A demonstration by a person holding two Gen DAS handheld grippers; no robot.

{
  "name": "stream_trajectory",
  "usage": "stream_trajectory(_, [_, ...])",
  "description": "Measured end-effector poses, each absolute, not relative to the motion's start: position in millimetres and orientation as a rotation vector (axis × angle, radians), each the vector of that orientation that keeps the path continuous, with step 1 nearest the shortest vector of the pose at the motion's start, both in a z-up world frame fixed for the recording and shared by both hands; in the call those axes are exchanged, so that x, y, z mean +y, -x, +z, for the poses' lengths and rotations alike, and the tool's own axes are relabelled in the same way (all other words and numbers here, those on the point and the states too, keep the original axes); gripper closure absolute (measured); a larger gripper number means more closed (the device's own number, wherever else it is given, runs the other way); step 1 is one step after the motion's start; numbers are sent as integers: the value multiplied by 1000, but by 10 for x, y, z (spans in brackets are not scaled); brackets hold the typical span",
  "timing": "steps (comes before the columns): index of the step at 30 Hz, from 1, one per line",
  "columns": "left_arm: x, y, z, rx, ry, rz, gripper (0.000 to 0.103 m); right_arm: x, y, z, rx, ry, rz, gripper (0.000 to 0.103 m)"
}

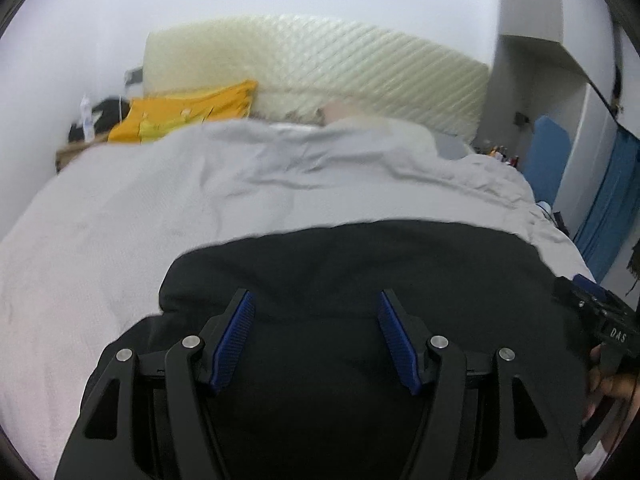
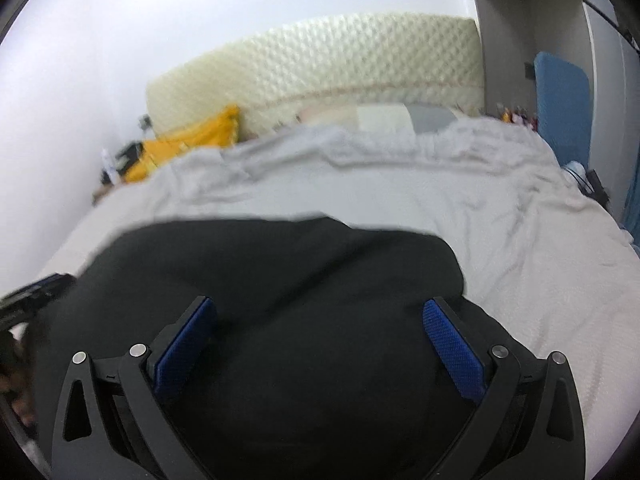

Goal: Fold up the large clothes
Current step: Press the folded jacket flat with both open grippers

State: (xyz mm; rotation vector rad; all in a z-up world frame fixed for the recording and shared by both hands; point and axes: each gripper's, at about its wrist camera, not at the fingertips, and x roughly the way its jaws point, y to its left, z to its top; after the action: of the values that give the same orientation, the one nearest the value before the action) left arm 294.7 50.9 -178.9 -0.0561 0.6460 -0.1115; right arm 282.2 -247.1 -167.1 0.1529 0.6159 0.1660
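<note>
A large black garment (image 1: 360, 264) lies on the grey bedsheet (image 1: 120, 220), with a layer folded over so its edge runs across the middle. My left gripper (image 1: 316, 300) is open just above the garment's left part, holding nothing. The garment also fills the lower half of the right wrist view (image 2: 280, 264). My right gripper (image 2: 320, 308) is open wide above the garment's right part, empty. The right gripper's body shows at the right edge of the left wrist view (image 1: 600, 320), and the left gripper's body at the left edge of the right wrist view (image 2: 36, 292).
A cream quilted headboard (image 1: 320, 56) stands at the far end of the bed. An orange pillow (image 1: 188, 112) lies at the far left. A rumpled grey duvet (image 2: 360, 152) lies beyond the garment. A blue board (image 2: 560, 100) leans by the wall at right.
</note>
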Motion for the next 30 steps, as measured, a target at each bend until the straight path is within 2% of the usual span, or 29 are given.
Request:
stream_trajectory(4, [218,-2931,-1938,665,-38,-121,38,-2131,-2788,-1713,629,-66,211,0])
stream_trajectory(12, [98,-2959,-2150,657,-71,-74,37,-2095,-2883,-1954,629,-76,221,0])
stream_trajectory(18, [133,-3024,-2134,701,-55,-77,37,-2056,-2884,-1917,647,-55,193,0])
stream_trajectory(24, [276,-2794,-1594,690,24,-88,37,-2146,-2728,-1422,623,-73,177,0])
stream_trajectory(30, [395,-2244,-665,611,36,-90,37,-2265,-2166,-394,472,-108,214,0])
